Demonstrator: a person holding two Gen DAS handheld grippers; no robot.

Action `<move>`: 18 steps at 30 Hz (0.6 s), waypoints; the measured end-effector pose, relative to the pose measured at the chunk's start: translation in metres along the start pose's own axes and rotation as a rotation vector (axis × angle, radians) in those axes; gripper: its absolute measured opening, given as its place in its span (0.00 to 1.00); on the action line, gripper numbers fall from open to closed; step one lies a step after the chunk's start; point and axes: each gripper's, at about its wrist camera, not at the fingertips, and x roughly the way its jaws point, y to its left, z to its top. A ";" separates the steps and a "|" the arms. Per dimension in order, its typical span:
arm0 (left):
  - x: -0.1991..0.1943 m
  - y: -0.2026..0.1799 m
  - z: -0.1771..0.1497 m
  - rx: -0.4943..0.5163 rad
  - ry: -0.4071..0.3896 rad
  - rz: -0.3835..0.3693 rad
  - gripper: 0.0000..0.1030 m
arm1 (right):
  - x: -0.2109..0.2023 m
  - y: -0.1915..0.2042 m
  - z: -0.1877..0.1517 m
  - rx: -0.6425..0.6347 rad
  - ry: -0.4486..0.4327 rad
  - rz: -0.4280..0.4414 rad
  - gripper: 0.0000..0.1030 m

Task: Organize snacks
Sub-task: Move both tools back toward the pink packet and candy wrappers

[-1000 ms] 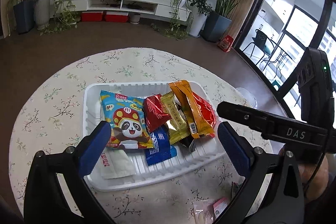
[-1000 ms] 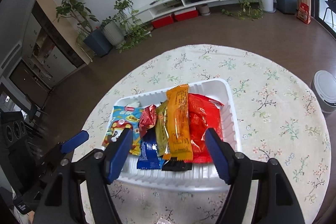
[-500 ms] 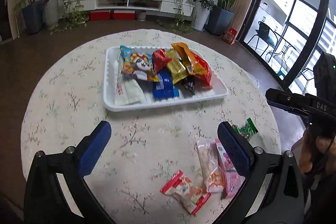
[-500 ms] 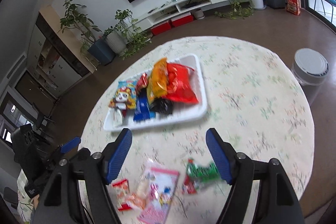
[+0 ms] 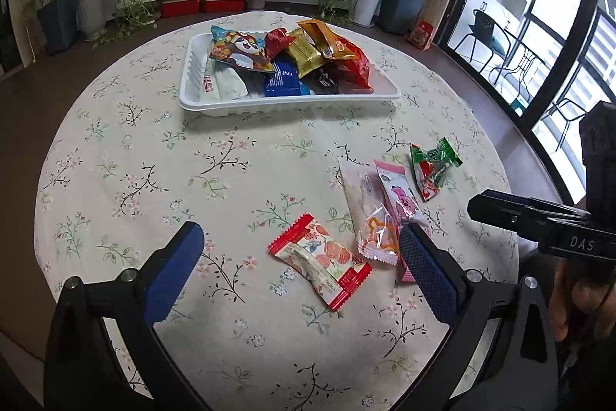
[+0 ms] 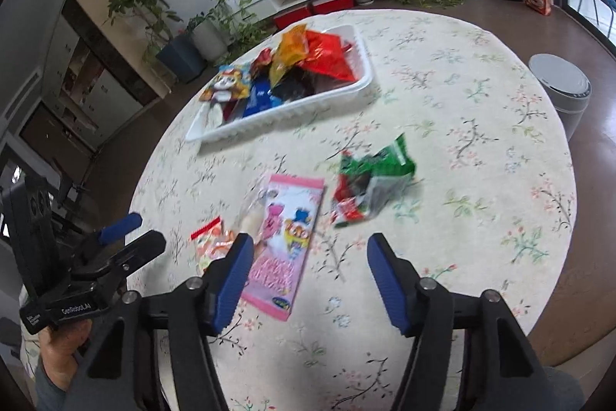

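1. Four loose snacks lie on the flowered table (image 5: 154,141): a red-edged packet (image 5: 321,260) printed with orange fruit, a clear wrapper (image 5: 371,214) with orange contents, a long pink packet (image 6: 285,241) with cartoon figures, and a green and red packet (image 6: 371,180), crumpled.
2. The red-edged packet lies between the left gripper's (image 5: 296,257) fingers, just ahead of them; the clear wrapper and pink packet lie by its right finger. The pink packet sits just ahead of the right gripper's (image 6: 308,272) left finger, the green one ahead of the gap, further off.
3. One white tray (image 5: 200,101) stands well ahead of both grippers, holding a heap of packets; about seven show, among them a panda-print one (image 5: 238,52).
4. Left gripper: jaws spread wide, nothing pinched. Right gripper: jaws apart and empty, having just been closing.
5. A second ago both grippers hung right over the tray; now they have drawn back toward the near side of the table, and the loose snacks have come into view.
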 end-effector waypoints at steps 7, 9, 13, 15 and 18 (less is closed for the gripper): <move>0.000 -0.002 0.000 0.019 0.009 0.008 1.00 | 0.020 0.021 -0.009 -0.044 0.036 -0.011 0.57; 0.001 0.000 0.002 0.019 0.010 0.011 1.00 | 0.026 0.024 -0.008 -0.044 0.049 -0.017 0.55; 0.004 0.002 0.003 0.022 0.017 0.009 0.99 | 0.036 0.031 -0.008 -0.069 0.064 -0.041 0.51; 0.006 0.002 0.004 0.029 0.021 0.012 0.99 | 0.042 0.033 -0.007 -0.082 0.079 -0.060 0.48; 0.010 0.001 0.008 0.036 0.027 0.008 0.99 | 0.052 0.032 -0.006 -0.078 0.101 -0.085 0.48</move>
